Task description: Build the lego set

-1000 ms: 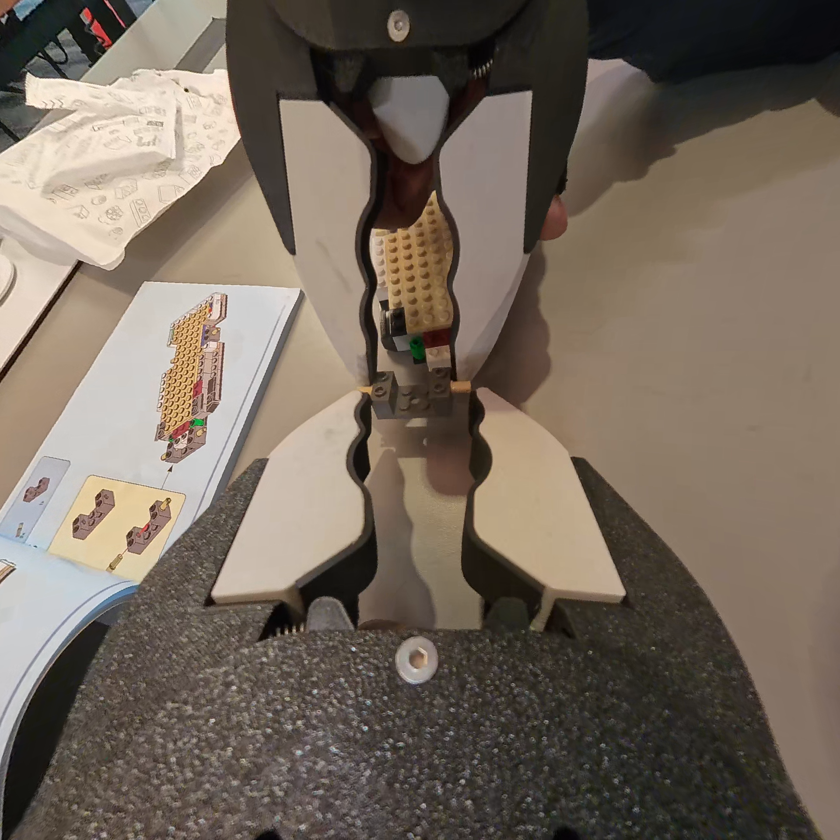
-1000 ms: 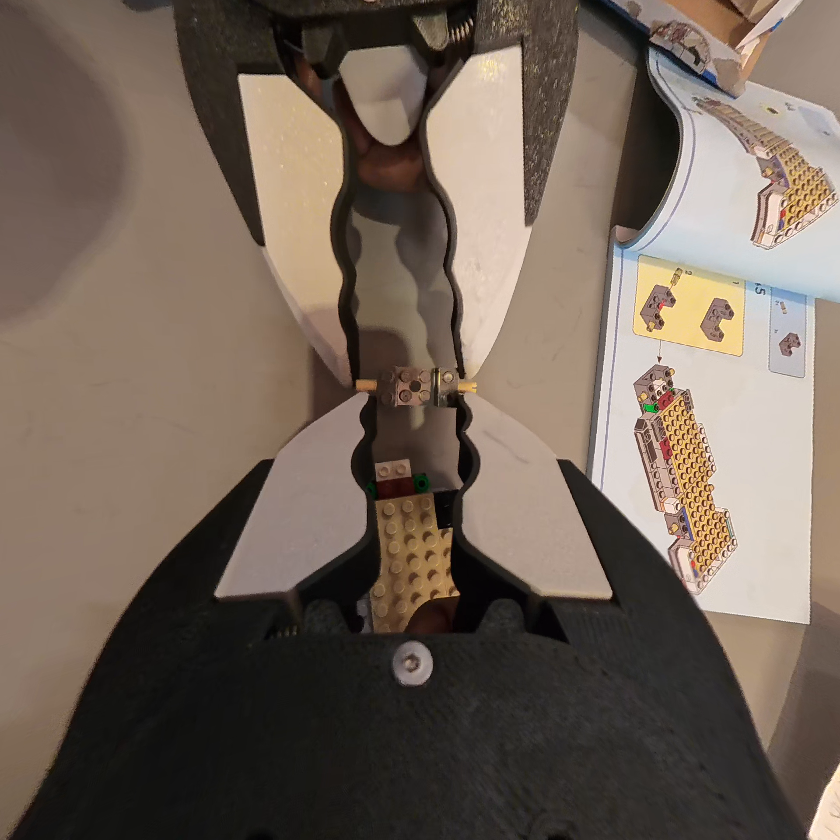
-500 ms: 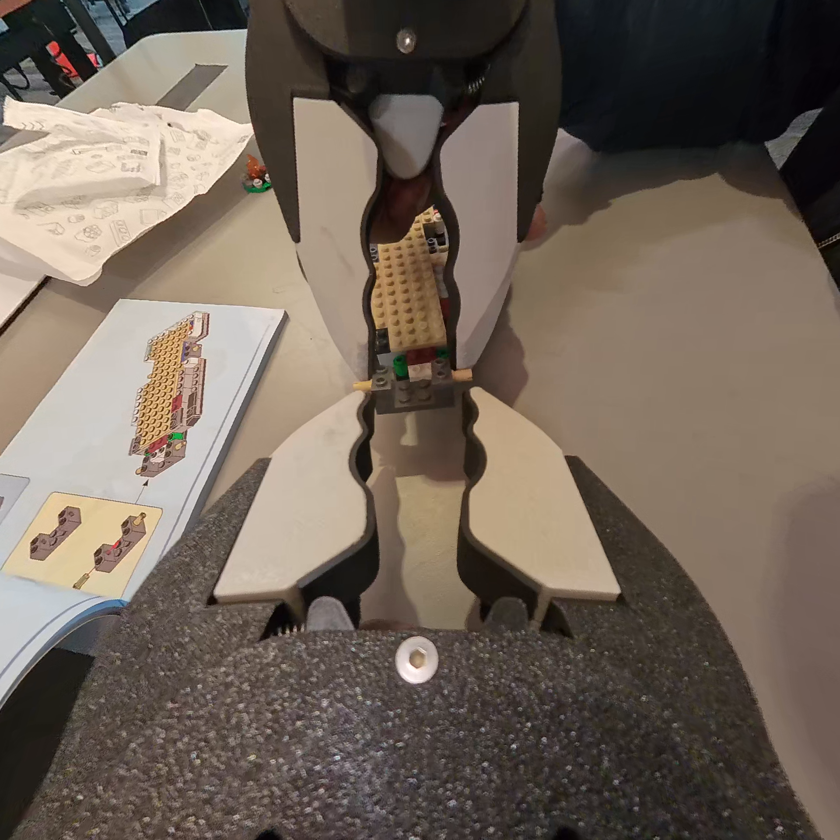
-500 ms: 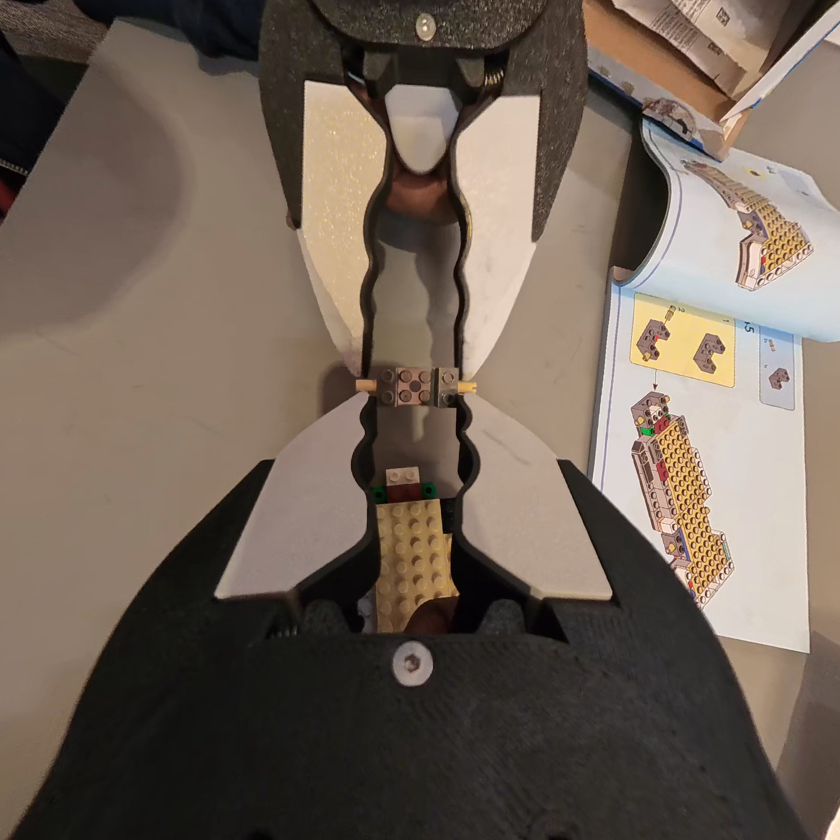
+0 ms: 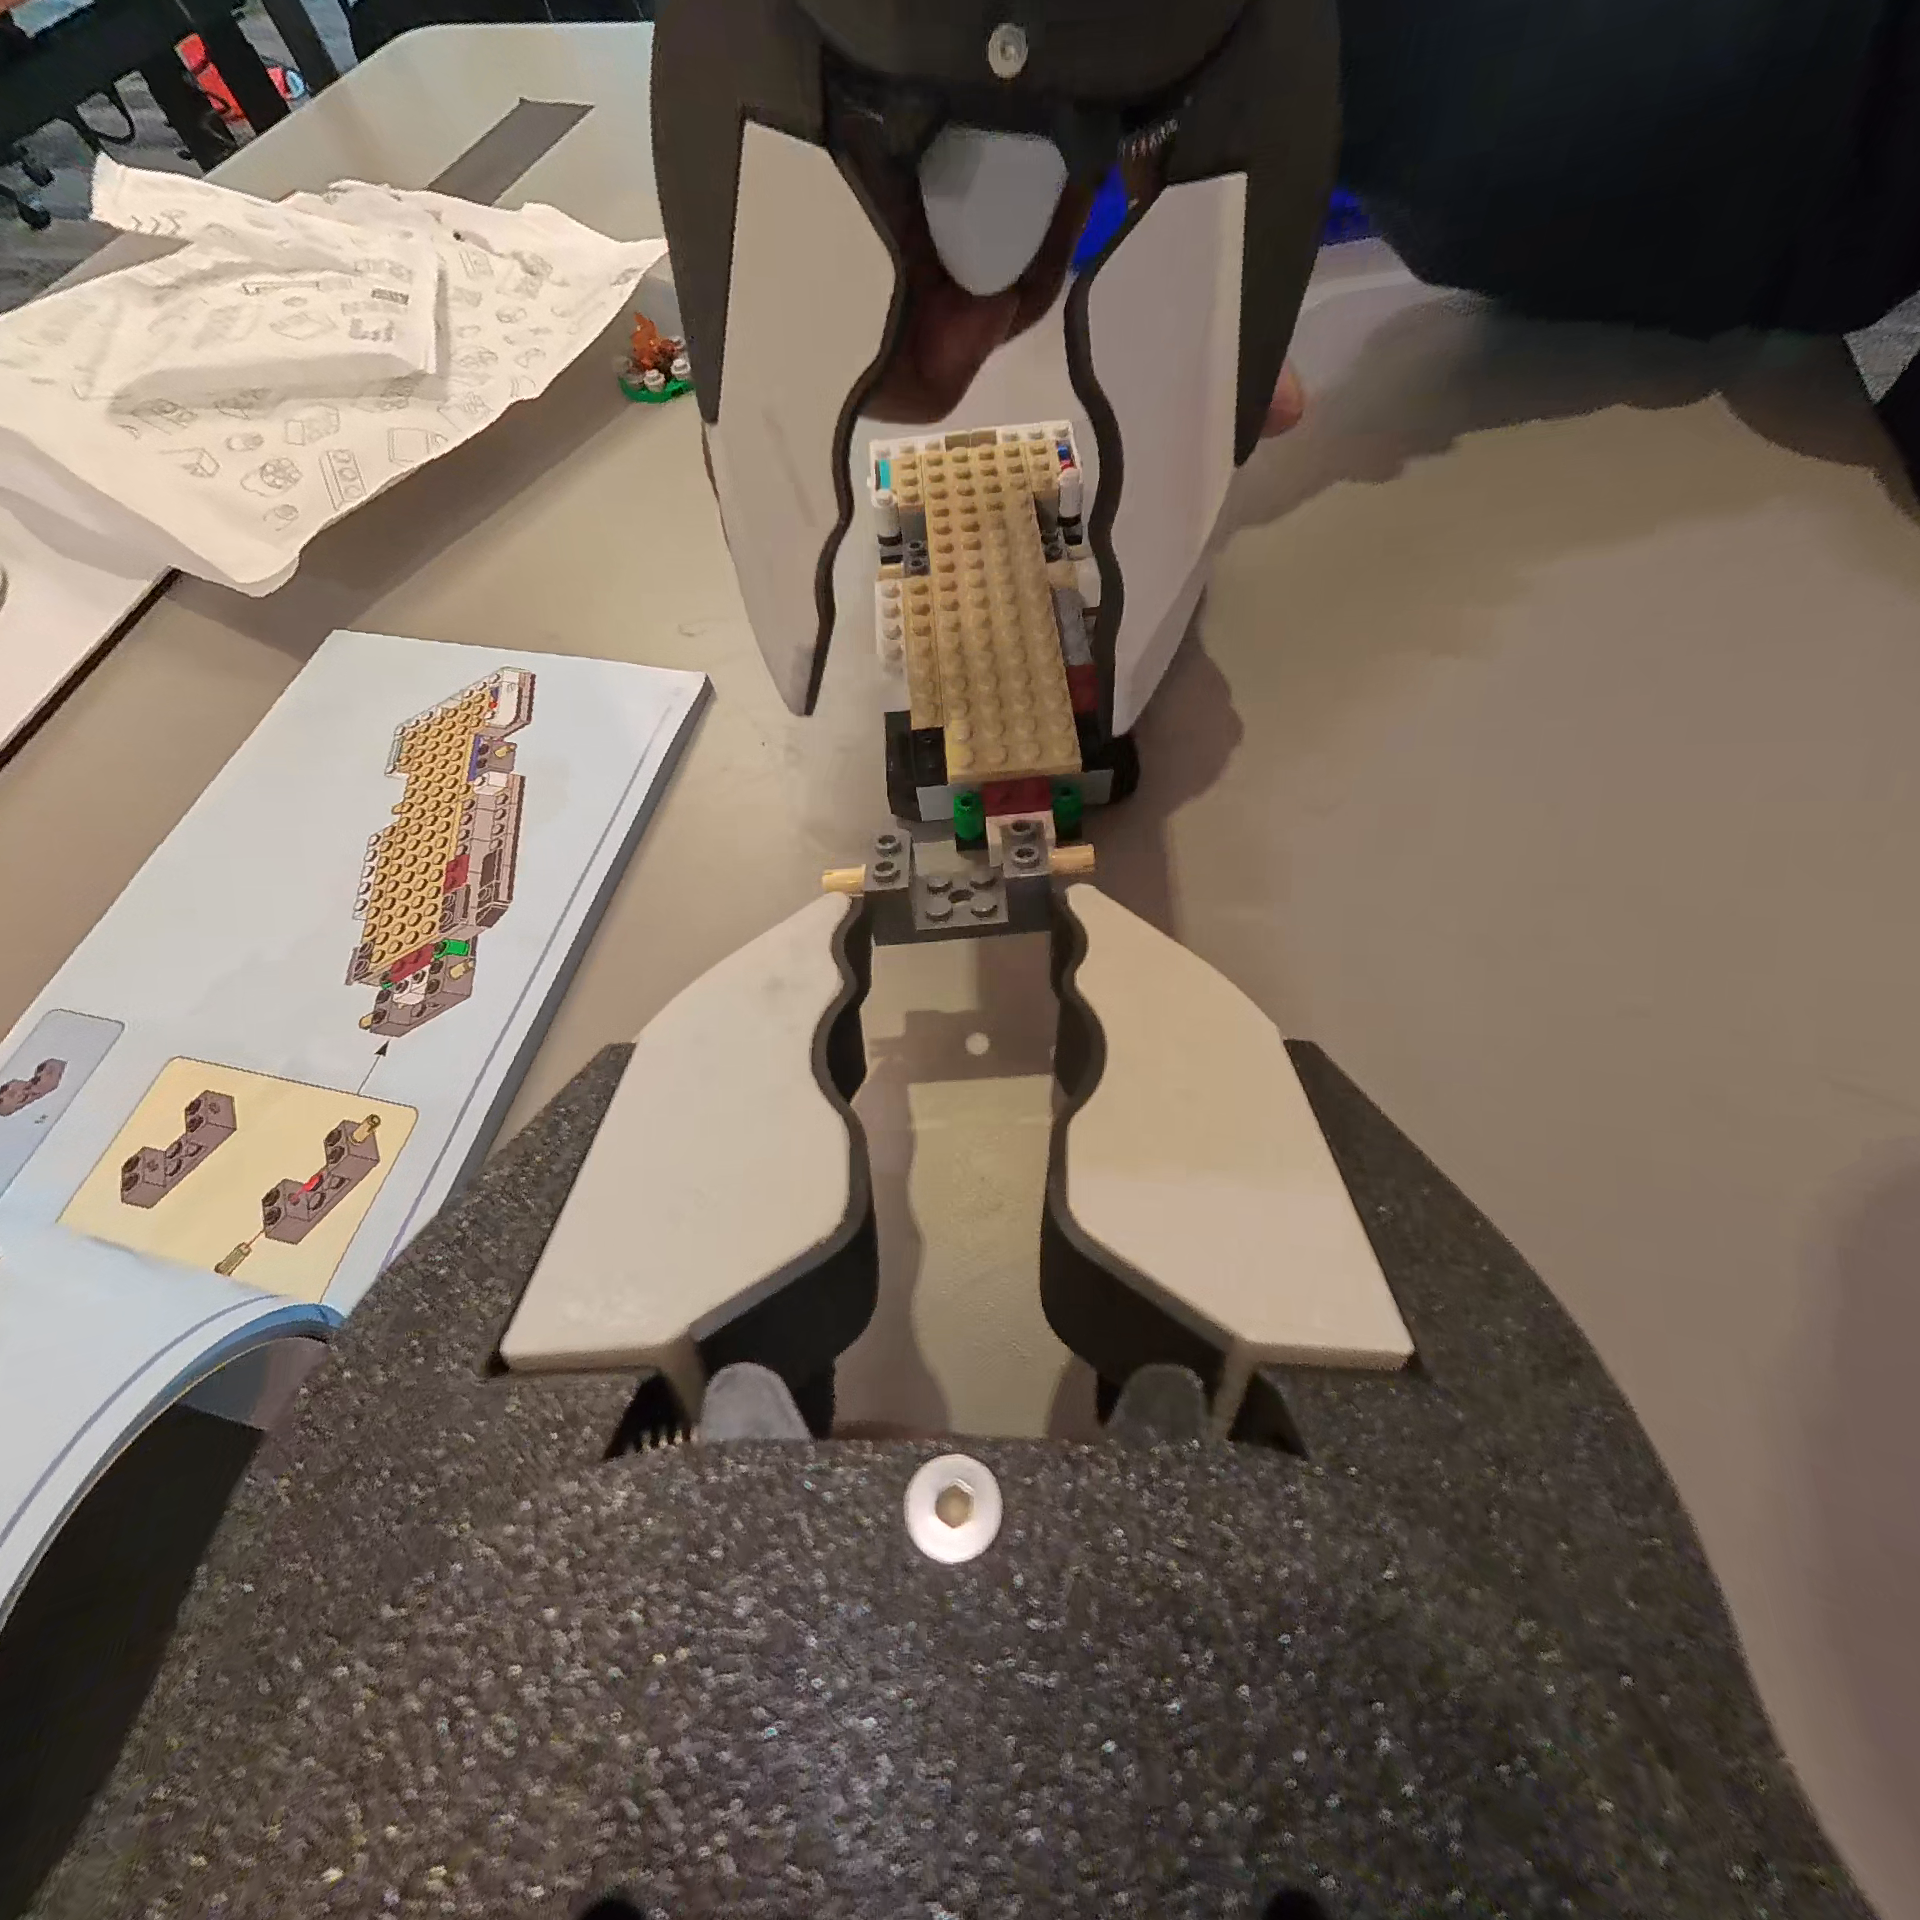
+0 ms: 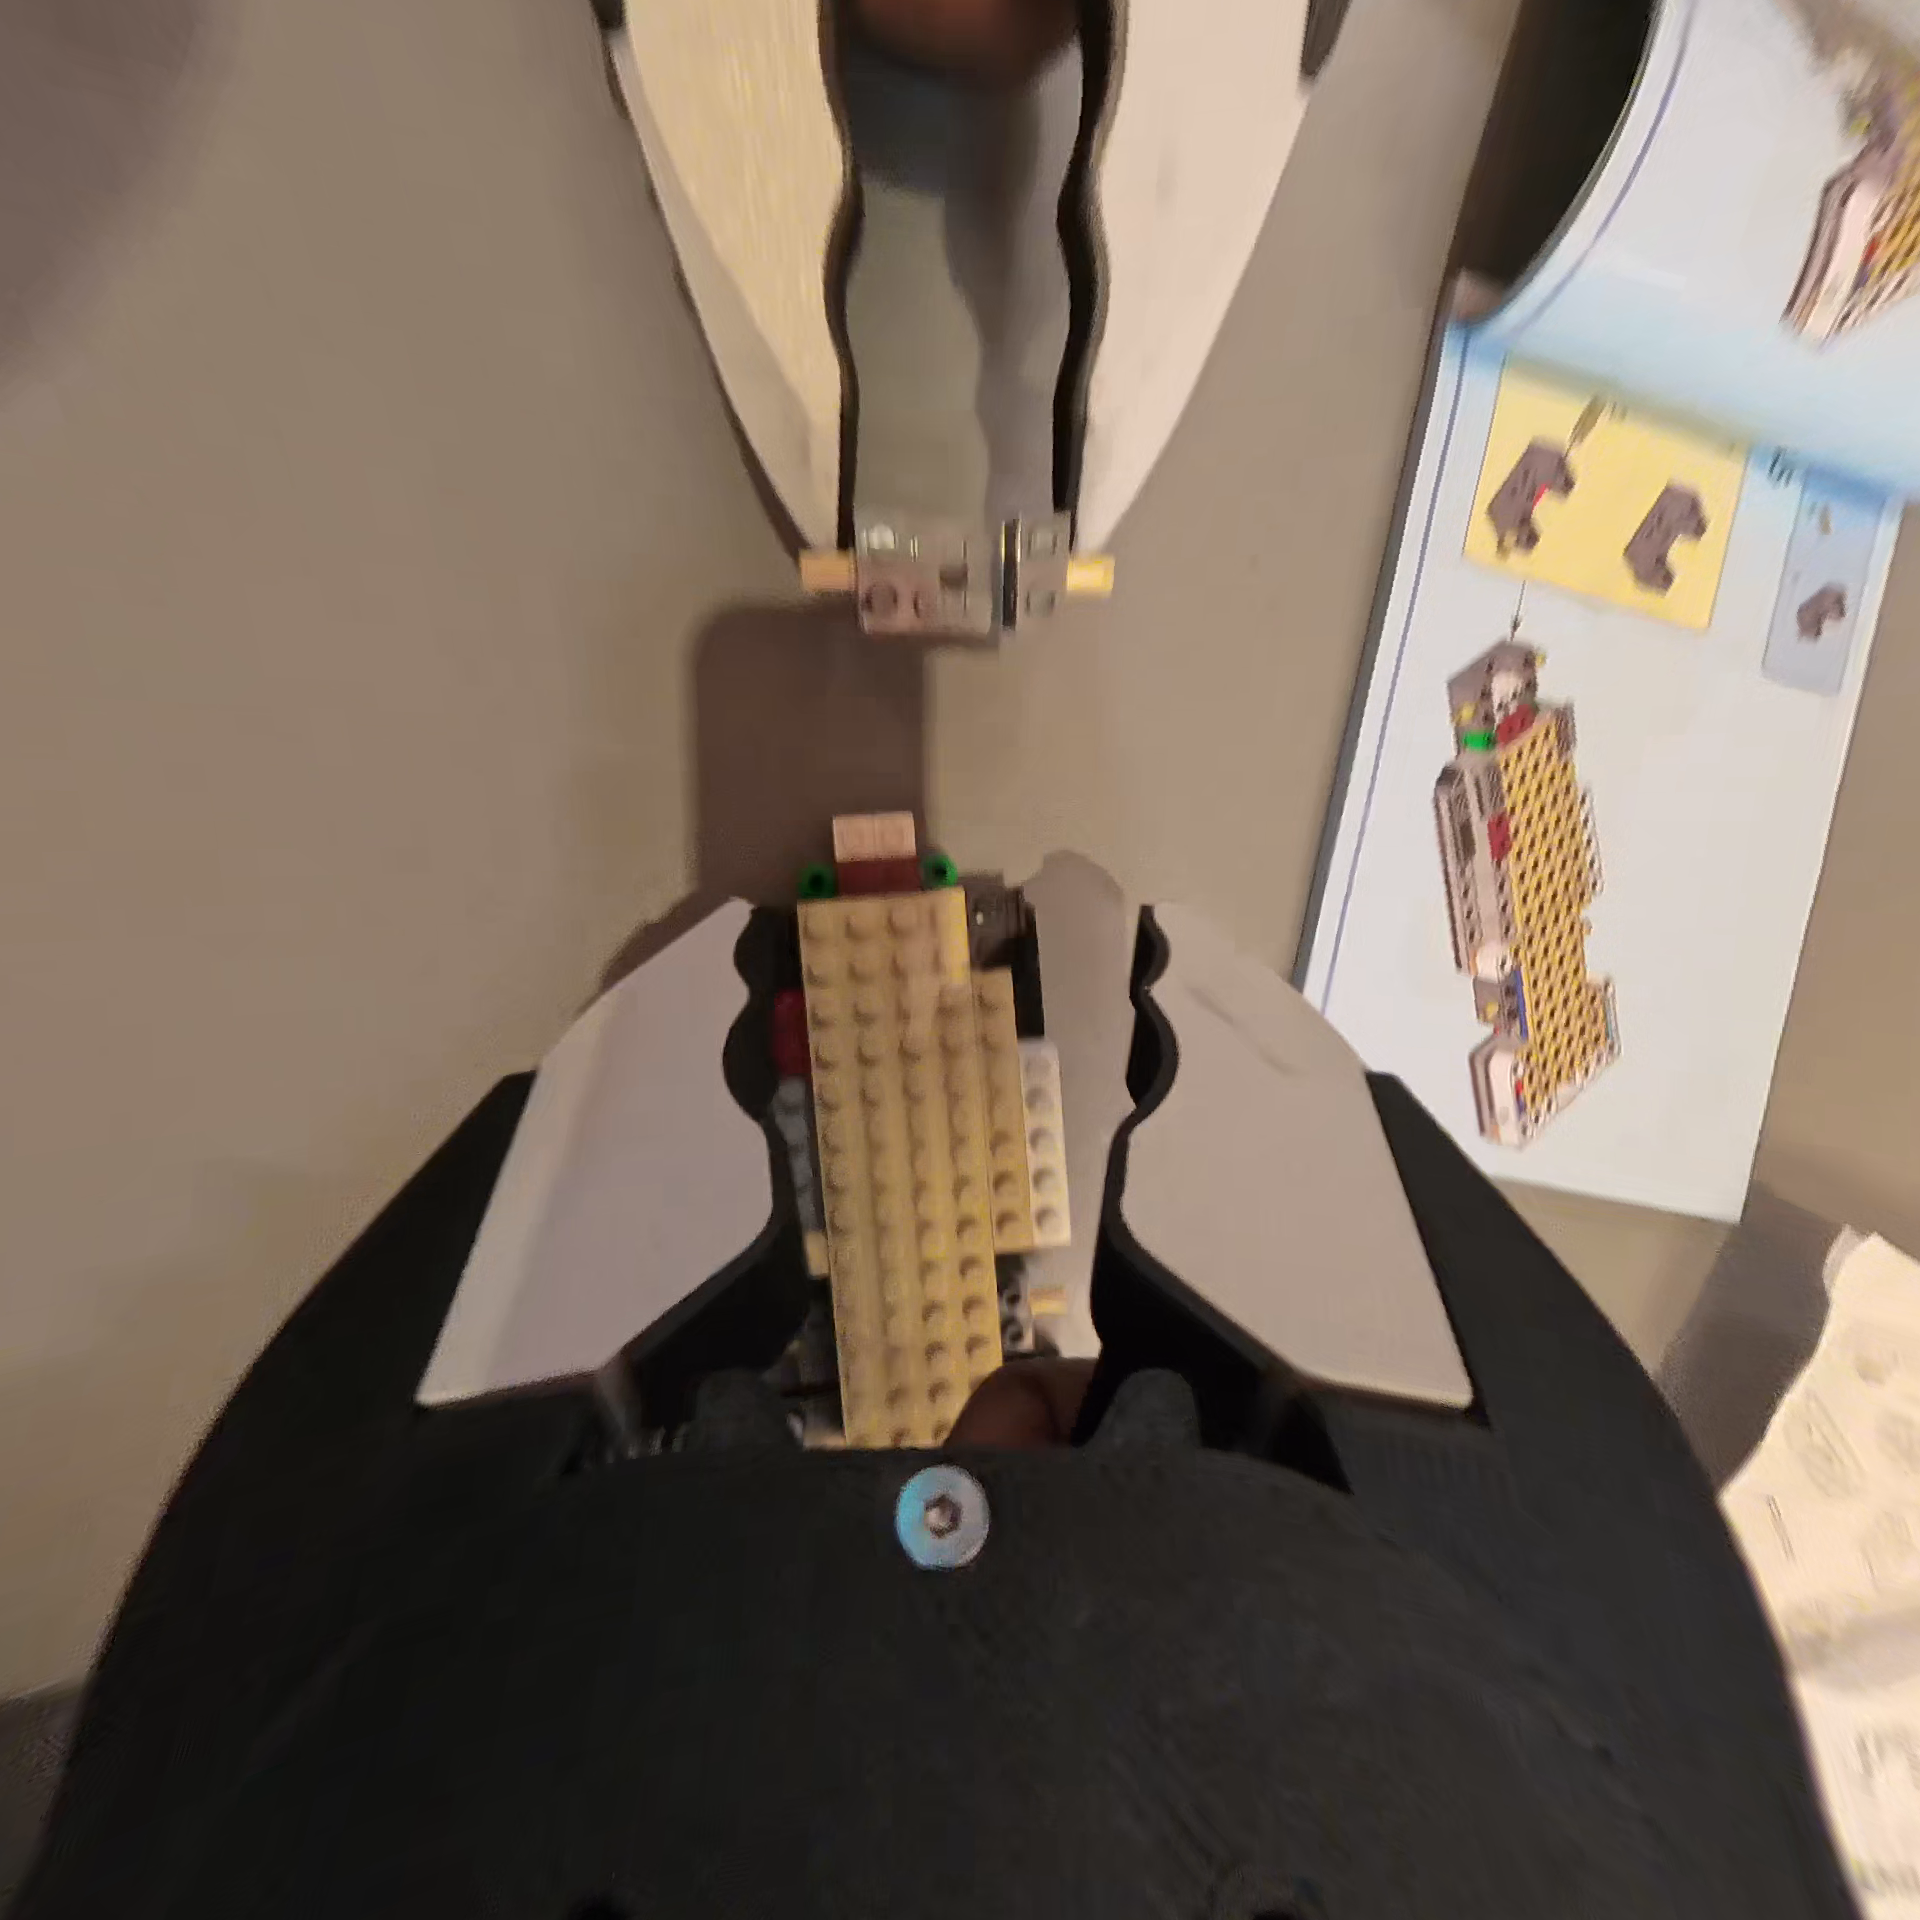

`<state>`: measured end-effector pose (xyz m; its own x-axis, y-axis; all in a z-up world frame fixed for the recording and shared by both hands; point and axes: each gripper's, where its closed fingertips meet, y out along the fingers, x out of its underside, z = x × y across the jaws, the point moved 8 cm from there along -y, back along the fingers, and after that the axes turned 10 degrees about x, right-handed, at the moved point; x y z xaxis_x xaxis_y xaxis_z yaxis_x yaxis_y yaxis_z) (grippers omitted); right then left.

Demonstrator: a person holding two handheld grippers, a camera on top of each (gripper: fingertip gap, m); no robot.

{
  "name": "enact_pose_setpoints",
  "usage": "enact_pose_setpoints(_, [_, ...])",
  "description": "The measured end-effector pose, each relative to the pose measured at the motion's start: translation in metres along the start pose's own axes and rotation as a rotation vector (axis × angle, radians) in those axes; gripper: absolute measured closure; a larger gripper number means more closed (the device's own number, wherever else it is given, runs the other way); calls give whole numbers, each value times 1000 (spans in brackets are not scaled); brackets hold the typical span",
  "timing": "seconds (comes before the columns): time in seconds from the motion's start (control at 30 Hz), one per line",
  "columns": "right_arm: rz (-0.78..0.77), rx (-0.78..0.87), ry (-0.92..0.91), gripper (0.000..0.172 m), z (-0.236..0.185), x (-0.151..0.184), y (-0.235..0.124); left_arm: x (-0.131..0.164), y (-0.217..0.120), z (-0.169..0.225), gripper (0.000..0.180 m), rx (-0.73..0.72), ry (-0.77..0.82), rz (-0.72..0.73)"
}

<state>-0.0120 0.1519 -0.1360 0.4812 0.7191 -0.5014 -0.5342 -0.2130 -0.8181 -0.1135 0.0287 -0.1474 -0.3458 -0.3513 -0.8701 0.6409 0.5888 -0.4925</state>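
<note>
Since both cameras face each other across the beige table (image 5: pixel 1507 935), each shows the other's tool head-on. An open instruction booklet (image 5: pixel 312 935) lies on the left gripper's side, with crumpled printed paper (image 5: pixel 260 364) beyond it.

The right gripper (image 6: pixel 945 914) stands released: its 2 fingers straddle the tan-topped brick model (image 5: pixel 987 623) with a gap showing on at least 1 flank, and the model seems to rest on the table. Its long axis runs straight along the line between the 2 tools, with the green-and-red nose toward the left gripper (image 5: pixel 956 904).

That gripper is clenched on a small grey bracket (image 5: pixel 956 883), which lies crosswise to the model. 2 tan pins (image 5: pixel 844 881) stick out sideways past the fingertips. The blurred right view suggests a strip of table between bracket and nose.

Half a second earlier the right fingers were clamped on the model. Now they are spread, and more of its length shows.
</note>
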Motion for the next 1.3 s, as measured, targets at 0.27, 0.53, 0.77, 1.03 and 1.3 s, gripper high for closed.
enact_pose_setpoints(0.27, [-82,-88,-58,91,-10,7,3,1,3,2,147,1,14,-32])
enact_pose_setpoints(0.53, [-162,-108,-82,91,-13,6,15,2,6,3,147,3,23,-54])
enact_pose_setpoints(0.77, [-166,-128,-77,105,-13,8,17,2,6,3,147,7,19,-60])
enact_pose_setpoints(1.03, [70,-42,37,105,2,-7,-8,-14,0,8,147,-36,112,-75])
enact_pose_setpoints(1.3, [258,22,95,105,6,-20,-33,-53,-25,10,147,-33,159,-128])
